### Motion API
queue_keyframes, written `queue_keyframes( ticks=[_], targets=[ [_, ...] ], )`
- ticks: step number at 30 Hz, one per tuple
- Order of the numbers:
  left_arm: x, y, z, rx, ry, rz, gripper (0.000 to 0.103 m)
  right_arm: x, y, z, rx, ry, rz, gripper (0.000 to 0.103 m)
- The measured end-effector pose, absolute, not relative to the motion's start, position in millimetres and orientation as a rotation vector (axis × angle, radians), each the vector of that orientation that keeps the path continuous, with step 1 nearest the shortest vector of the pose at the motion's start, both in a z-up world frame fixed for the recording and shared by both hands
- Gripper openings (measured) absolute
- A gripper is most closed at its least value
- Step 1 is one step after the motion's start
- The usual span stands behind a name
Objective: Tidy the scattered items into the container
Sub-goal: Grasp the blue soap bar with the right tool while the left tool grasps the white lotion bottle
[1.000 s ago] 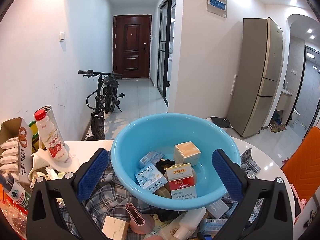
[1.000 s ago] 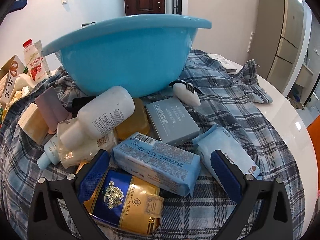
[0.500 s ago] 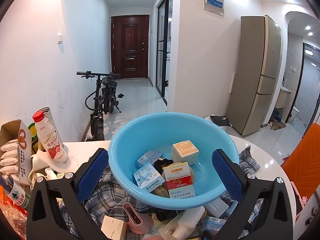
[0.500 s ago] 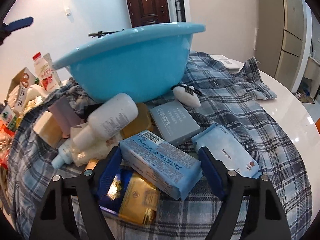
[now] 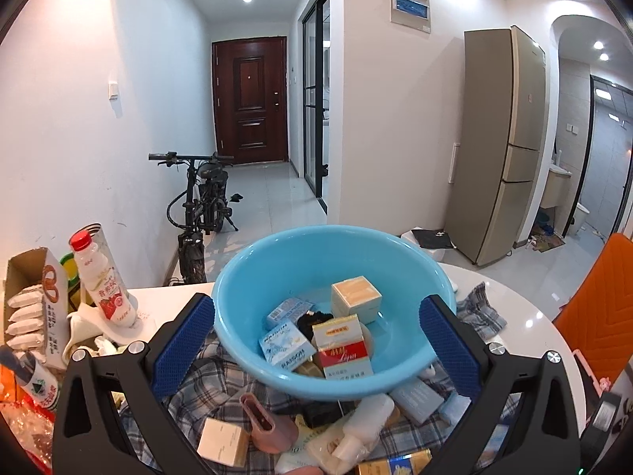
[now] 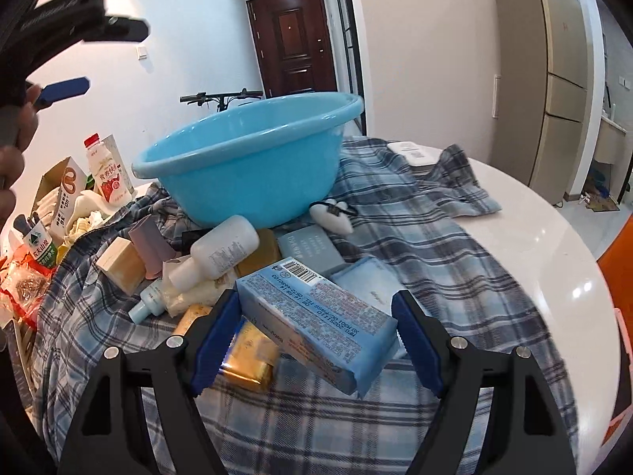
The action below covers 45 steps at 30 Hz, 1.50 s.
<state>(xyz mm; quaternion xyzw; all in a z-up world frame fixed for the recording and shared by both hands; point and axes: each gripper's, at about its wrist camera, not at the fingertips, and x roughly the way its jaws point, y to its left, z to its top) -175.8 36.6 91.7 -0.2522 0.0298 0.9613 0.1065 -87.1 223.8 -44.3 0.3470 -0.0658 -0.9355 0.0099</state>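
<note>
In the left wrist view, your left gripper (image 5: pixel 316 340) stands released, with its 2 pads wide apart on either side of the blue basin (image 5: pixel 245 340) and touching nothing. The basin is the landmark here. Inside it lie already a red and white box (image 5: pixel 345 350), a cream cube box (image 5: pixel 356 299) and 2 small blue boxes. In front of the basin, on the checked cloth (image 5: pixel 198 388), more items wait: a white bottle (image 5: pixel 366 415), a pink case (image 5: pixel 263 423) and a beige box (image 5: pixel 222 441). The bottom edge cuts off several of them, and the gripper body hides the cloth at both sides.

In the right wrist view, your right gripper (image 6: pixel 316 336) has just been closing, and its pads now clench the blue wipes pack (image 6: pixel 316 316). I judge the pack is lifted off the pile, because it sits tilted above a gold packet (image 6: pixel 249 352), in front of the basin (image 6: pixel 253 182). So the step in hand is the carry. The next move calls for raising the pack over the near rim of the basin and releasing it only above the inside. From here you cannot see the inside of the basin, and the far side of the pack is hidden. At the top left, a blurred hand (image 6: pixel 12 150) holds the other gripper.
</note>
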Motion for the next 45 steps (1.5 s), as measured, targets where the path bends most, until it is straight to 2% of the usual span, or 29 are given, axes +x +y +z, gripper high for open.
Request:
queue_keyframes(
  ticks=[5,17,32,34,39,41,44,45],
  targets=[
    [-149,35,76,-0.78,0.184,2.811,0.103,-77,243,-38,1.048,-0.268,-2.933,0.08],
    [-122,58,-10,-0.812,0.398,2.539,0.103,-59,262,-44,1.024,-0.328,-2.941,0.08],
    [-164,93,-55,-0.932,0.431,2.523,0.103,-57,292,-49,1.007,-0.421,-2.935,0.08],
    [-167,93,-59,-0.946,0.424,2.528,0.098,-58,295,-50,1.005,-0.43,-2.934,0.08],
    [-178,95,-73,-1.045,0.422,2.487,0.066,-58,300,-52,1.002,-0.442,-2.929,0.08],
    [-179,94,-77,-1.06,0.425,2.49,0.061,-59,300,-53,1.001,-0.446,-2.927,0.08],
    [-182,89,-80,-1.08,0.395,2.488,0.041,-59,300,-53,1.001,-0.446,-2.927,0.08],
    [-183,87,-80,-1.089,0.38,2.482,0.041,-59,301,-53,1.003,-0.447,-2.926,0.08]
  ],
)
